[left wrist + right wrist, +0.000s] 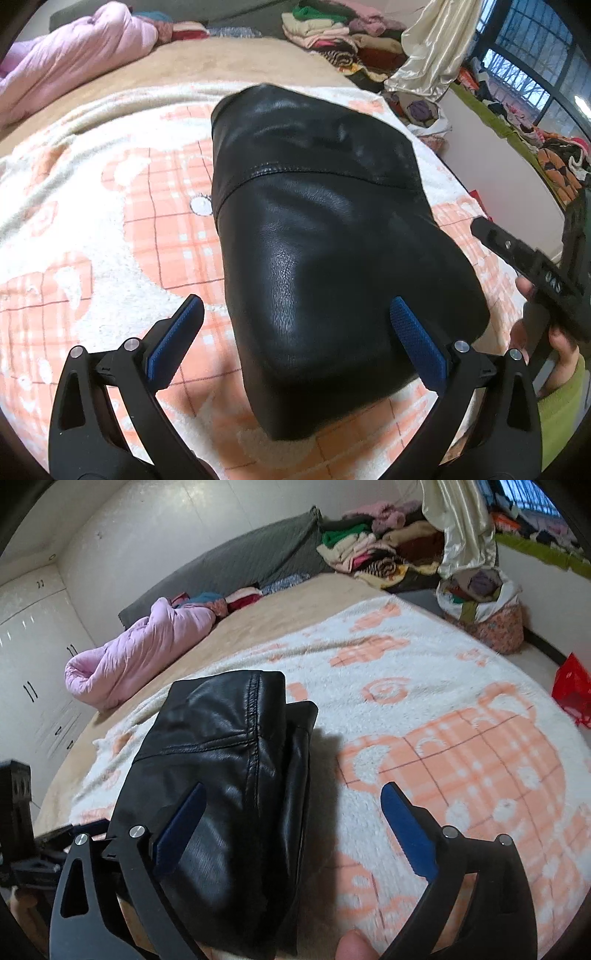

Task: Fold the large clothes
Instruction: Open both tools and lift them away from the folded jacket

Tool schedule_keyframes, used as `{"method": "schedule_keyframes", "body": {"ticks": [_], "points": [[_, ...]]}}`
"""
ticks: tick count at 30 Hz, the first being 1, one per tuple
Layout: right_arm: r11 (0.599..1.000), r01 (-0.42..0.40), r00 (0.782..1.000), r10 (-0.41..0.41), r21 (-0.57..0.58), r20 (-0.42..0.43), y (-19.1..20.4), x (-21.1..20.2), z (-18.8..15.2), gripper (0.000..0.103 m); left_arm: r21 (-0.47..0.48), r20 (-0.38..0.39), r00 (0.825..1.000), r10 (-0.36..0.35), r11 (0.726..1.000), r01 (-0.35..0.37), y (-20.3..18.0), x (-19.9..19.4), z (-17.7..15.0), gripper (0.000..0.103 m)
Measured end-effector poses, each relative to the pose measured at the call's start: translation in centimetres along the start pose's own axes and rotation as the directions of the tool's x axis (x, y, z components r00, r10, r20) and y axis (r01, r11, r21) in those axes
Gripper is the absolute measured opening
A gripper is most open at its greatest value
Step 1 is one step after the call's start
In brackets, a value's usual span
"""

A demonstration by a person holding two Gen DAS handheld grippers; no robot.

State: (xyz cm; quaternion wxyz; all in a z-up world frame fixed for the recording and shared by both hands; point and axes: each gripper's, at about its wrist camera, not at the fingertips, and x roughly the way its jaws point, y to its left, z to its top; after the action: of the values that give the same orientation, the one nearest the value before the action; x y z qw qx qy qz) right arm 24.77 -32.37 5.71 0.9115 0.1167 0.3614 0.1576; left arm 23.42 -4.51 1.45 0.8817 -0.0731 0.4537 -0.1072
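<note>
- A black leather garment (321,251) is seen lying as a compact folded bundle on the peach-and-white blanket (110,229) that is spread over the bed; it is placed towards the near edge of the bed, well apart from the far edge, where a pink quilt (147,650) and stacks of other clothes (369,554) are kept.
- The left tool (295,339) is held above the near end of the bundle with its jaws spread wide; nothing is gripped, and whether the right-hand pad touches the leather cannot be told.
- The right tool (291,827) is likewise held wide open and empty above the bundle's right side; one blue pad is seen over the leather, the other over bare blanket.
- In the left wrist view the right tool's body and the hand (557,339) holding it, in a green sleeve, are seen at the bundle's right side.
- The step in hand is judged to be the end of the folding: the bundle appears released, and the fold looks finished or nearly so.
- The layers on the right side are seen slightly offset, so a tidying press may be called for.
- Otherwise the next move is judged to be a grasp on both short sides, so that the bundle can be lifted without the slippery leather unfolding, and carried to a stack.
</note>
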Motion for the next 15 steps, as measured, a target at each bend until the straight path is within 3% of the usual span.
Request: {"method": "schedule_keyframes", "body": {"ticks": [10,15], "points": [[0.996,0.032,0.991,-0.02,-0.089,0.131,3.1,-5.3,-3.9,0.099,0.04,0.092,0.996,0.001,0.999,-0.004,-0.5,-3.1,-2.7,0.095],[0.993,0.045,0.989,-0.028,-0.11,0.149,4.5,-7.8,-6.6,0.099,0.033,0.142,0.99,0.024,0.999,-0.029,0.0,-4.6,-4.7,0.095]]}}
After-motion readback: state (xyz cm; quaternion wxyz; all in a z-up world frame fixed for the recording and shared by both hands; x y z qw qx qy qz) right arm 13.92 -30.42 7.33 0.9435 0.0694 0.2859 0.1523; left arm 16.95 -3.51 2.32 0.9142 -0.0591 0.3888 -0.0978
